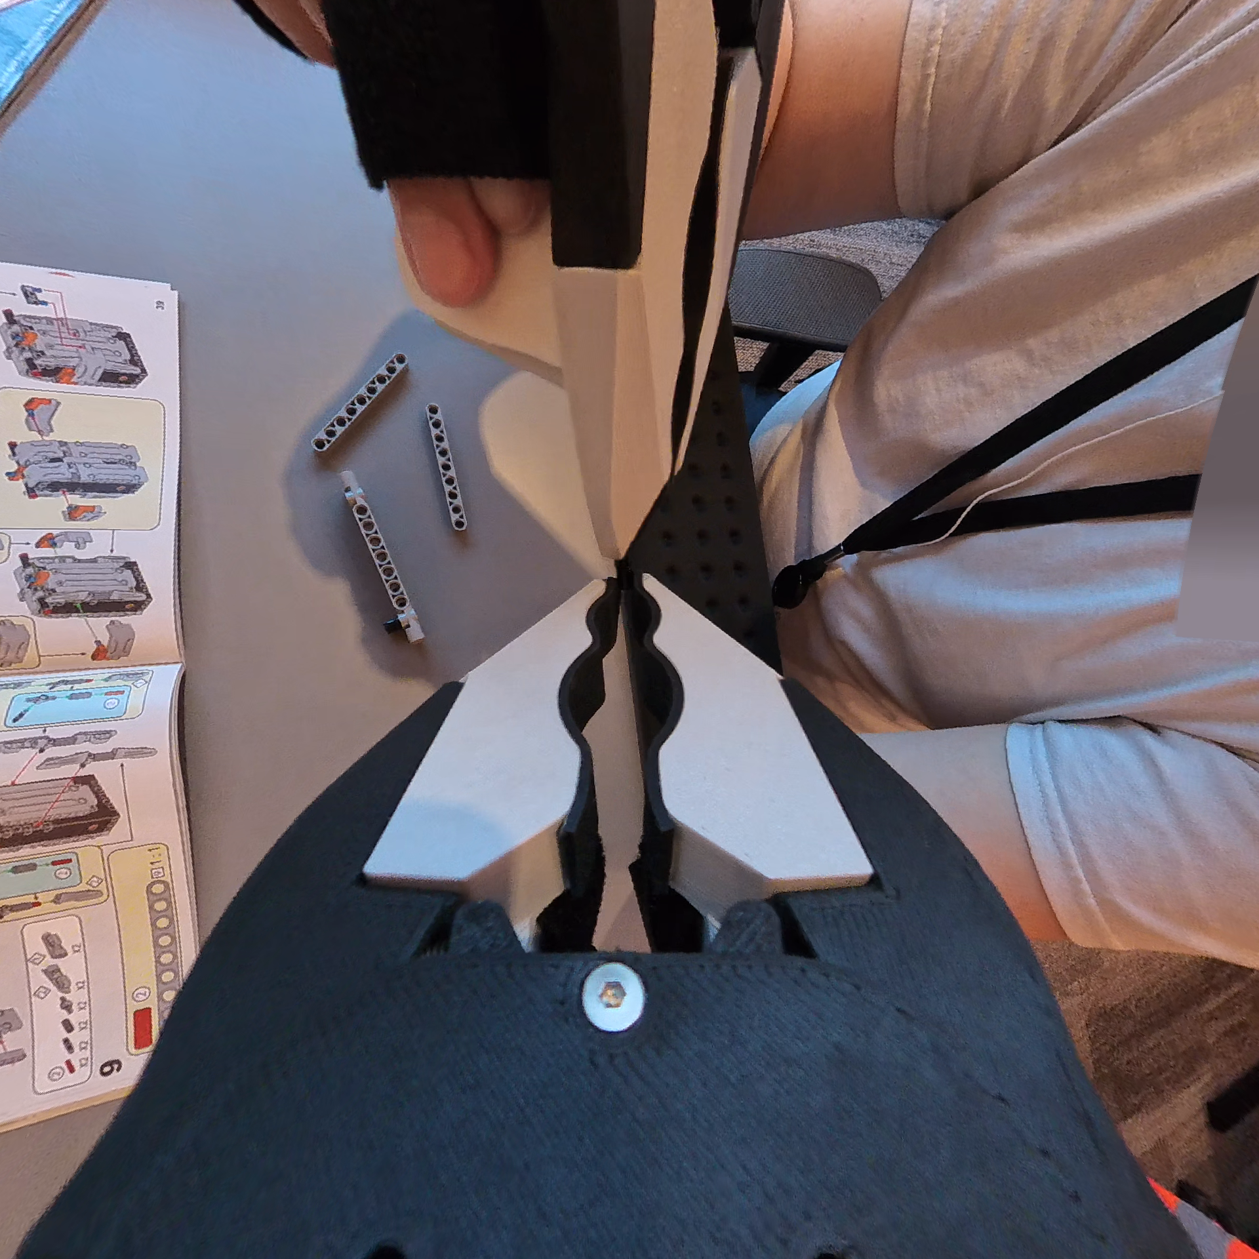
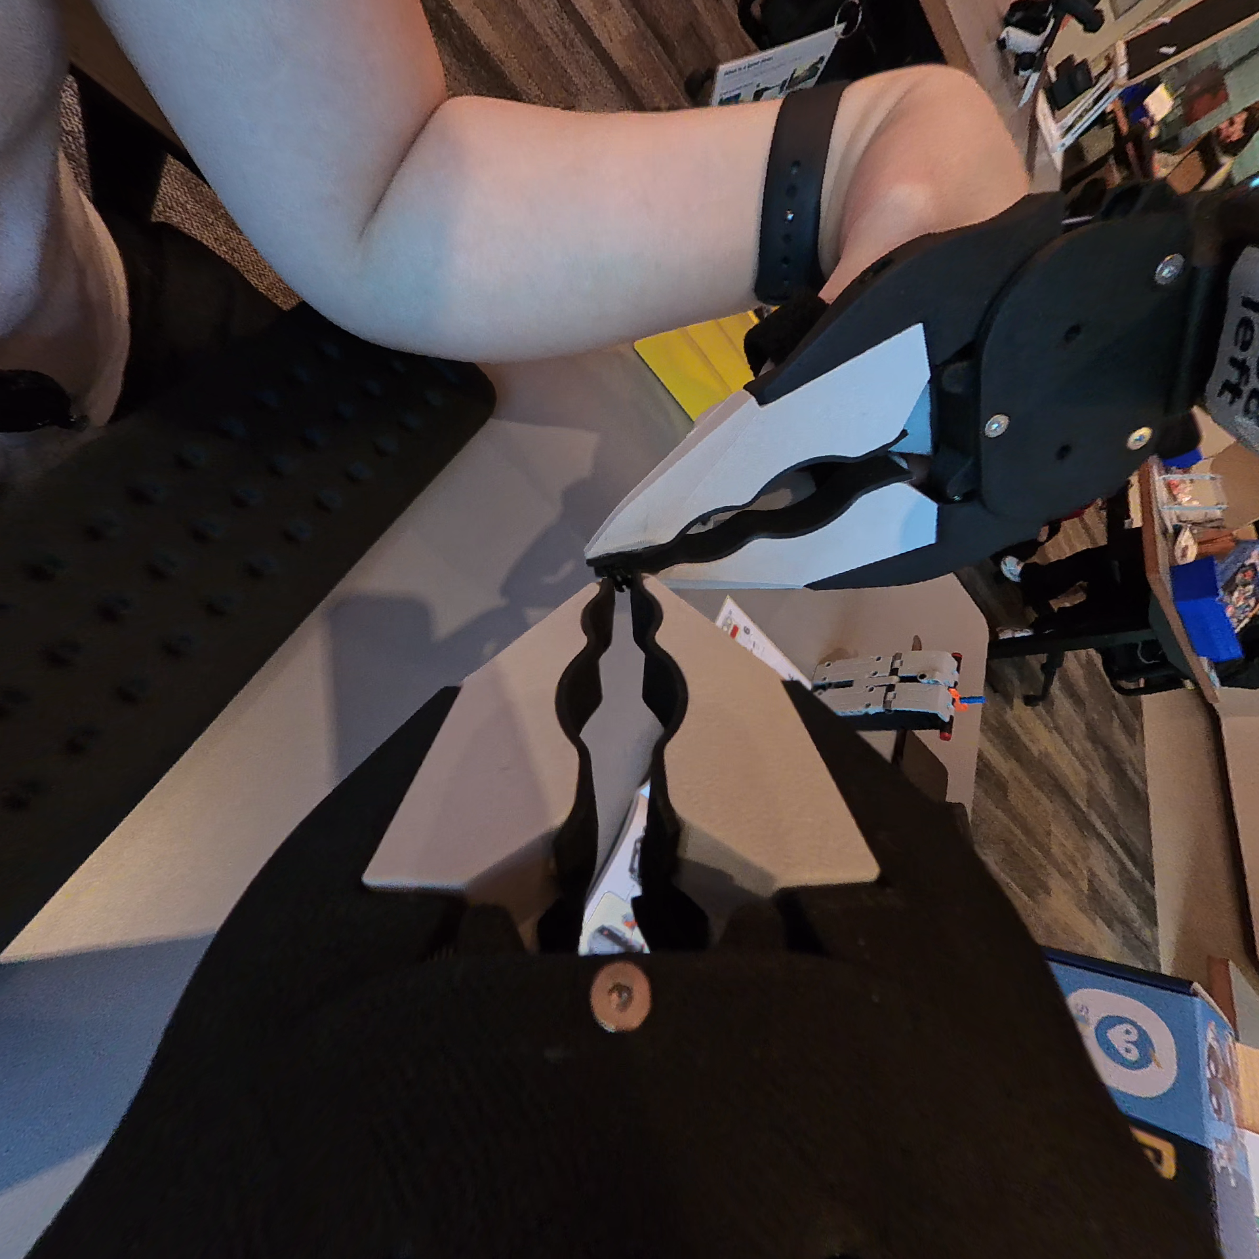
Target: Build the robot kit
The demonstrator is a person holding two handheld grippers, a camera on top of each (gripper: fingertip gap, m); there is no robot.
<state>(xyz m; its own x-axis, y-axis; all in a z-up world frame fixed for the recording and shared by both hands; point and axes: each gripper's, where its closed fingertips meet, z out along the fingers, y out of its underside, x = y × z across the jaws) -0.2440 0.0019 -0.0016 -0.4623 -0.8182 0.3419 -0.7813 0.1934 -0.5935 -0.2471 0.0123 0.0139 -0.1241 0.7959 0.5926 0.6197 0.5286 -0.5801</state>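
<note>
My left gripper (image 1: 623, 583) and right gripper (image 2: 620, 590) meet tip to tip above the grey table (image 1: 259, 204). A tiny black pin (image 2: 620, 581) sits between the tips; both pairs of fingers are closed on it. In the left wrist view the right gripper (image 1: 621, 563) comes down from above, held by a hand with a black strap. In the right wrist view the left gripper (image 2: 599, 565) comes in from the right. Three grey holed beams (image 1: 361, 402) (image 1: 446, 467) (image 1: 381, 555) lie on the table, left of the tips.
An open instruction booklet (image 1: 88, 613) lies at the table's left. A grey assembled block model (image 2: 886, 688) stands near the table edge. A black studded plate (image 2: 204, 545) lies by the person's bare arm (image 2: 545, 225). A blue box (image 2: 1131, 1049) is at lower right. The tips of both grippers are at nearly the same place. Left tips and right tips are each some 20 cm from the black studded plate (image 2: 204, 545).
</note>
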